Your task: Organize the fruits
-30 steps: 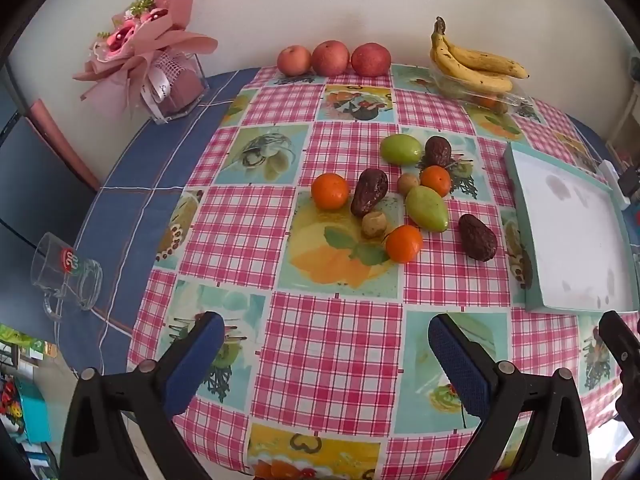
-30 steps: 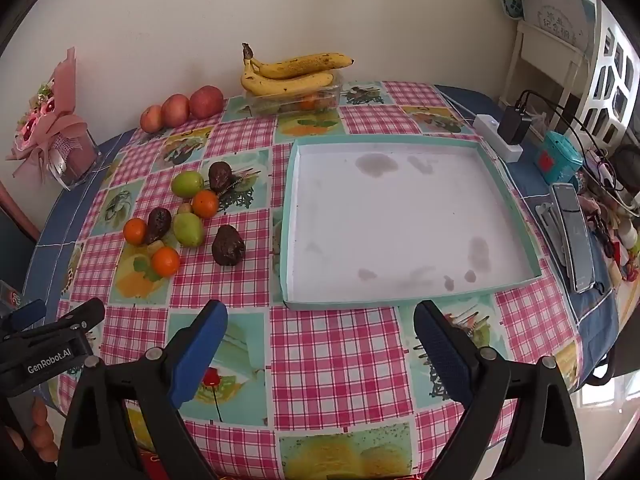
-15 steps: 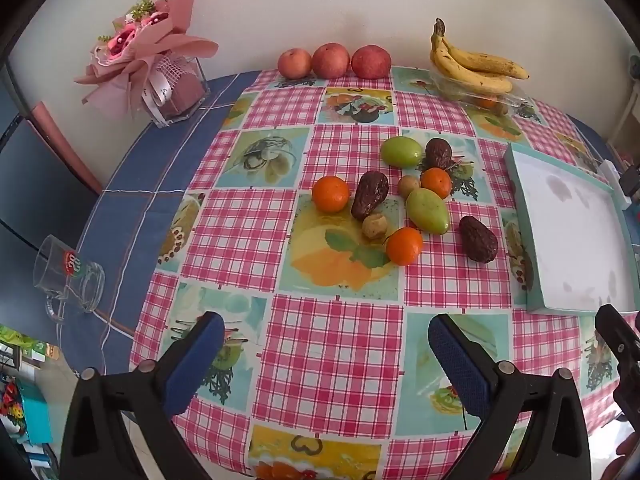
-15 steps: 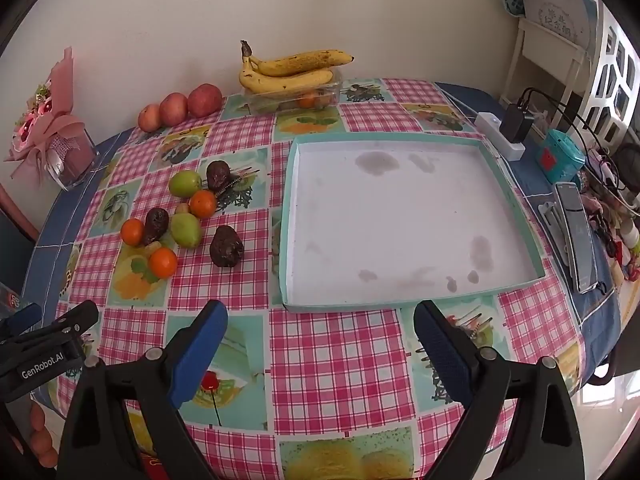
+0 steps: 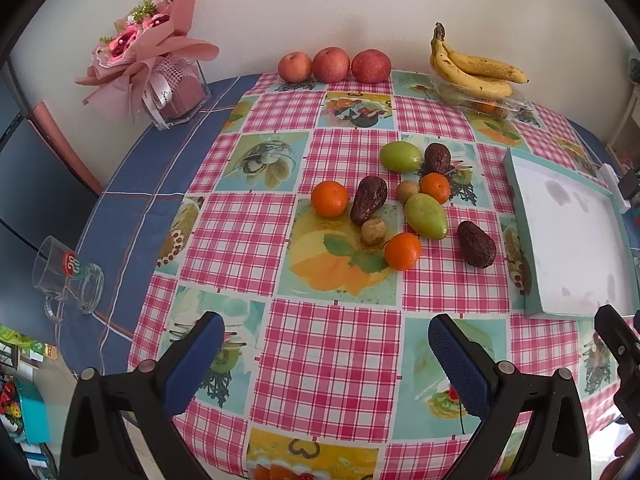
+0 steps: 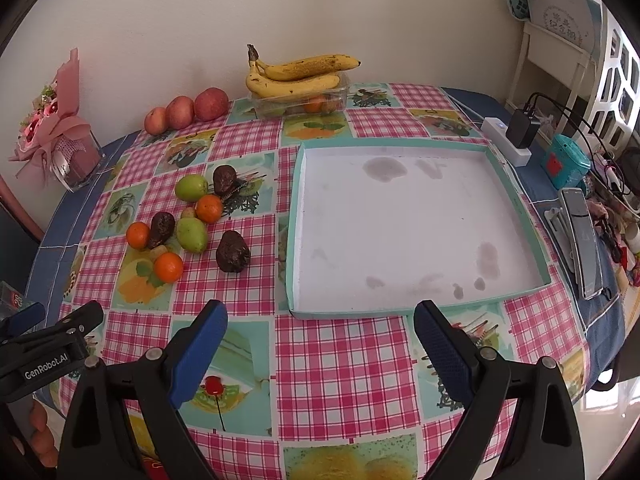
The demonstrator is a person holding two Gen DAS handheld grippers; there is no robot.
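With both jaws spread wide and holding nothing, left gripper (image 5: 326, 350) and right gripper (image 6: 320, 334) hover over the near edge of the worktop (image 6: 340, 360). Fruit cluster sits mid-cloth: oranges (image 5: 329, 199), green mangoes (image 5: 425, 215), dark avocados (image 5: 476, 244), some touching. Tray (image 6: 400, 220) lies just right of the cluster, nothing in it. Apples (image 5: 331, 65) and bananas (image 5: 472, 70) sit by the far wall; bananas rest on a clear box.

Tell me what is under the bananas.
The bananas lie on a clear plastic box. Through its wall an orange fruit shows; anything else inside is blurred and hidden by the bananas.
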